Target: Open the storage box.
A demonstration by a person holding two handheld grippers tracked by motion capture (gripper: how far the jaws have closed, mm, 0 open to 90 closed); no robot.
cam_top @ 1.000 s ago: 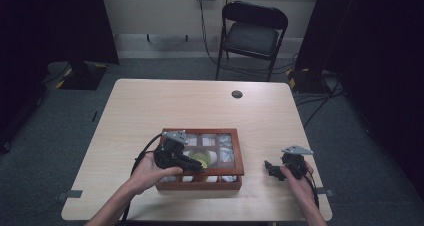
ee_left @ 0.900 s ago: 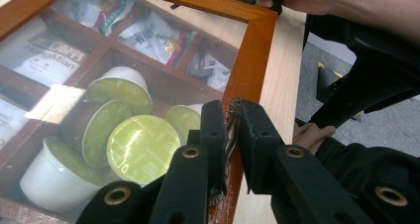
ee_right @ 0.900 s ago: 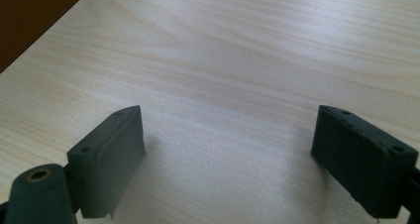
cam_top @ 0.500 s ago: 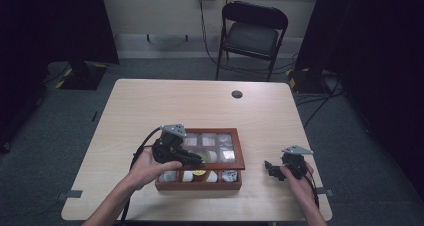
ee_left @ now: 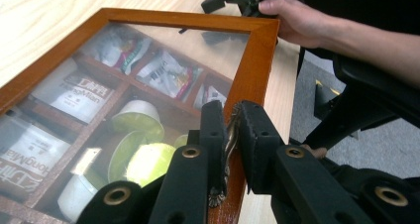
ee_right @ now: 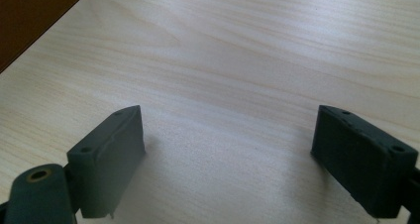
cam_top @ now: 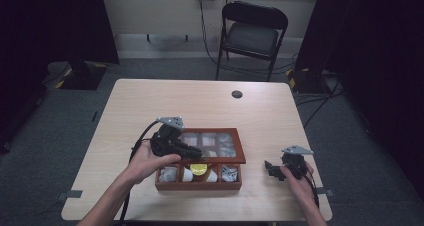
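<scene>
1. Wooden and glass-paned, the lid of a tea box is tilting up from its front edge as the left gripper is pinching the small metal clasp on the lid's front rail; in the left gripper view the two black jaws are pressed hard together on that clasp, with the wooden frame running away ahead of them.

2. Sitting directly below and ahead of that gripper, the box is showing its open front row, where a yellow-topped pod and white pods are lying in the compartments; through the pane, just beyond the jaws, paper sachets are filling the rear cells.

3. Resting on the table well off to the side of the box, the right gripper is standing with its jaws spread wide over bare wood and holding nothing.

4. Judging by the angle of the lid, the work appears to be at the lid-opening step, and only partly done.

5. Swinging the lid on up and back over its rear hinge is what the next move seems to be calling for, with the pinch kept firm so the thin clasp is not slipping out; the box may be shifting on the table if the pull is not following the hinge's arc.
</scene>
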